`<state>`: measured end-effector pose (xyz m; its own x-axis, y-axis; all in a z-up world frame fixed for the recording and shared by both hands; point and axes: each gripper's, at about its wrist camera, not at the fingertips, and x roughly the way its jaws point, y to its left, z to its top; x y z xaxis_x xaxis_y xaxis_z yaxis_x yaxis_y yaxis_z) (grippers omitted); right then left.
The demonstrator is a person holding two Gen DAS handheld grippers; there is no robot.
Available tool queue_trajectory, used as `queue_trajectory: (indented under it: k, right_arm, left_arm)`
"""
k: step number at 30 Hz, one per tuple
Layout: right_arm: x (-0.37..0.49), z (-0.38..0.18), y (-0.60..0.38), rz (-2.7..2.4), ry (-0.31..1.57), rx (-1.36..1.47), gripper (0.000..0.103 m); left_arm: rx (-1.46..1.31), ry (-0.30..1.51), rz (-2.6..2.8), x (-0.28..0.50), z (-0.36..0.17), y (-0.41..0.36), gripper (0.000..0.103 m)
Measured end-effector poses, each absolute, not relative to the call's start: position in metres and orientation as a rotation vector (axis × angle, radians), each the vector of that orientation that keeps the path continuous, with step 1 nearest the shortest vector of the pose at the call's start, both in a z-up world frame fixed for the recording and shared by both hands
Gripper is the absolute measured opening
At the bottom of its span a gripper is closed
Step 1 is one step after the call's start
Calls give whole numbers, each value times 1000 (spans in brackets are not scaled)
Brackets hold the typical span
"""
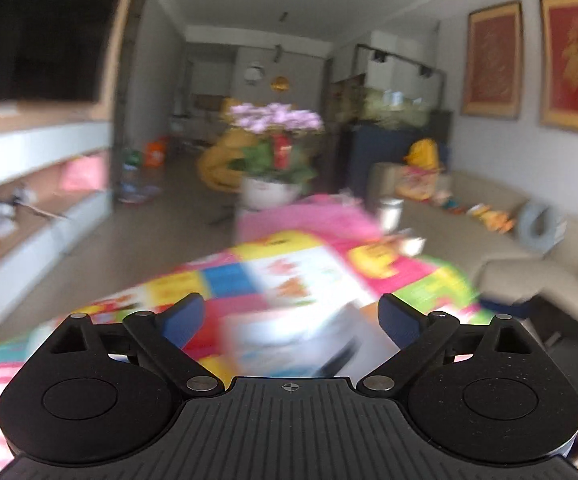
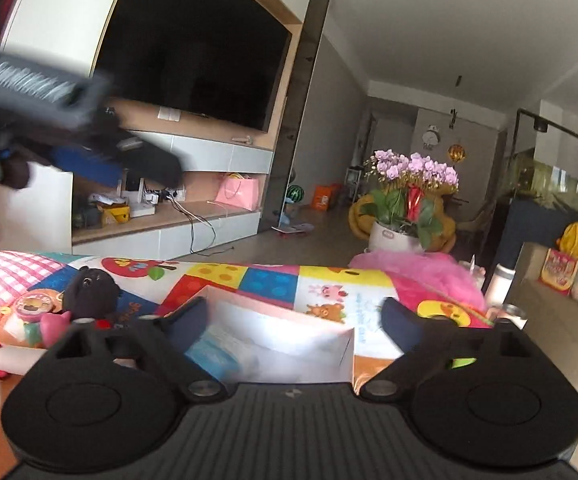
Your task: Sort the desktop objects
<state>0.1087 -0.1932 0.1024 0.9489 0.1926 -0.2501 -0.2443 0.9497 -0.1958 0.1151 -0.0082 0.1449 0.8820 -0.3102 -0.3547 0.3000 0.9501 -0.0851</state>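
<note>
Right tool: jaws spread wide, nothing pinched, poised above an open white box on the patterned desk cover; box's long axis runs across the view. Left tool: likewise spread, empty, above the blurred box. Open floor lies beyond the desk's far edge.

Your left claw: matte black ribbed housing, round side discs, silver pivot screws, blue pads. Your right claw: identical build.
</note>
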Motion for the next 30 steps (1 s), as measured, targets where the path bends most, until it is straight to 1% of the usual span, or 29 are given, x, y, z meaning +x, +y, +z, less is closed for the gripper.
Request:
queue_trajectory:
  k: [2,9,12,13,14,16,17,22,25,27,29,30]
  right_arm:
    - [101,93,-194,224,248,-236,103]
    - [83,78,-174,328,361,-217,103]
    - [78,69,-148,414,422,-213,103]
    - [74,64,-136,440,433,-245,99]
    - [73,58,-121,466,444,-287,84]
    - [69,47,-95,508,487,-344,67]
    - [69,43,-84,525,497,-353,61]
    - [73,42,-42,544,429,-421,59]
    - [98,54,-29,540,456,-325,59]
    - [120,60,-22,521,491,-269,57]
    - [144,59,-12,512,543,-246,41]
    - [154,58,-9,507,576,-240,39]
  left_arm:
    - [3,388,-250,96,127,7,100]
    - [8,519,-97,36,62,47,102]
    - [-6,530,-17,20,46,64,102]
    - [-19,531,12,16,42,71,102]
    - [-37,531,35,12,39,77,102]
    - [-98,531,58,7,38,93,102]
    - [-126,529,69,4,40,99,102]
    - [-174,498,121,-13,46,126,102]
    - [-200,502,124,-18,46,135,102]
    - [-214,525,85,-19,43,136,103]
    - [-230,553,13,-21,39,133,103]
    - [-242,566,-23,-20,37,130,103]
